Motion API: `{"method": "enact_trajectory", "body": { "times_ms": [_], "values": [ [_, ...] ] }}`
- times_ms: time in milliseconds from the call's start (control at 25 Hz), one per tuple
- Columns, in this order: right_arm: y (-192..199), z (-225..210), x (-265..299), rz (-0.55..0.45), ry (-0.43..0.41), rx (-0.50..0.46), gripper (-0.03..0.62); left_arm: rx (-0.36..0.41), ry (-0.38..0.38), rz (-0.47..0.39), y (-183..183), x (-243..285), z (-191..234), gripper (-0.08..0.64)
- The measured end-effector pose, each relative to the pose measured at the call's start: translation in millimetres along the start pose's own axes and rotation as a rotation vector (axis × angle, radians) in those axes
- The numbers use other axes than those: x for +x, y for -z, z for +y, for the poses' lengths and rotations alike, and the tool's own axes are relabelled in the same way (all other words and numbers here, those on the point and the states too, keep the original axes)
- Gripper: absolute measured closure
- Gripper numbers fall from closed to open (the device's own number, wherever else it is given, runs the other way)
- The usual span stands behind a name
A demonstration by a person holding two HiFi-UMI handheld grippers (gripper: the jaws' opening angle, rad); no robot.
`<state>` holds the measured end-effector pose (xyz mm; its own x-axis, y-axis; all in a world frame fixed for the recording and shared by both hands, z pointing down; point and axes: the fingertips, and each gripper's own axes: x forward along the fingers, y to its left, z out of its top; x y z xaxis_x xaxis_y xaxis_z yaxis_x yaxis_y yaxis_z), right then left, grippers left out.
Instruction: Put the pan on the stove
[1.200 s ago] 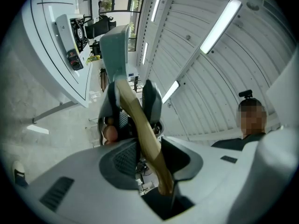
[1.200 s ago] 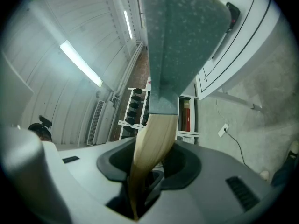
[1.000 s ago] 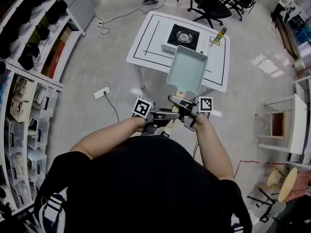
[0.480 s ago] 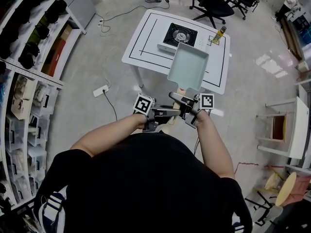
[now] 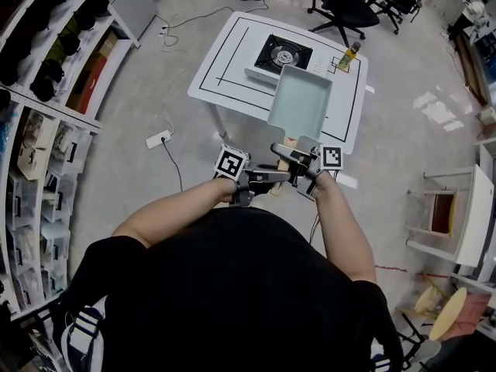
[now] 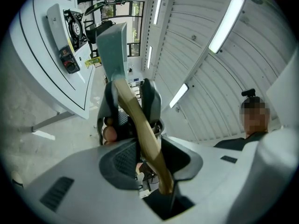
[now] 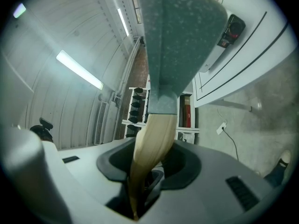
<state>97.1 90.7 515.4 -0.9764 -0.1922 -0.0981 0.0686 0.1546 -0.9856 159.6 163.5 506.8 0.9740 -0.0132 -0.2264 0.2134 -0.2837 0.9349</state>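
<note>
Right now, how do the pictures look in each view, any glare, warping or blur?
Head view: fisheye bends the shelves, glare on the floor, pan sharp. Left gripper view: dark rounded corners, ceiling light blown out. Right gripper view: wooden handle close and soft.

Glossy grey floor [image 5: 139, 115], white storage shelves [image 5: 54, 111] along the left, black office chairs [image 5: 345, 6] beyond a white surface [image 5: 232, 68], strip lights [image 6: 226, 22] overhead.

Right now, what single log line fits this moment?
pan: held aloft, not on stove | left gripper: shut on handle | right gripper: shut on handle
</note>
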Motion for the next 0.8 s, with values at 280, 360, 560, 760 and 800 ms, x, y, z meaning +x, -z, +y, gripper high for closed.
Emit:
{"method": "enact_trajectory", "body": {
  "times_ms": [280, 360, 560, 760, 800],
  "values": [
    [-2.6, 3.2, -0.3, 0.032, -0.017, -0.006, 0.453, 0.016, -0.015, -0.021, -3.7, 4.6, -0.5, 0.413],
    [-4.2, 4.0, -1.0, 0.034, -0.016, -0.012, 0.453, 0.025, -0.018, -0.02, -5.2, 5.2, -1.7, 0.413],
    [-6.2, 8.5, 1.2, 0.035, -0.022, -0.032, 0.453, 0.036, -0.006, -0.026, -7.8, 4.9, -6.5, 0.412],
    [-6.4, 8.2, 0.8, 0.036, -0.005, -0.041, 0.453, 0.049, 0.002, -0.014, -8.1, 4.6, -6.4, 0.413],
    [-6.7, 8.4, 0.7, 0.034, -0.008, -0.045, 0.453, 0.049, 0.006, -0.012, -8.3, 4.7, -6.3, 0.413]
  ]
}}
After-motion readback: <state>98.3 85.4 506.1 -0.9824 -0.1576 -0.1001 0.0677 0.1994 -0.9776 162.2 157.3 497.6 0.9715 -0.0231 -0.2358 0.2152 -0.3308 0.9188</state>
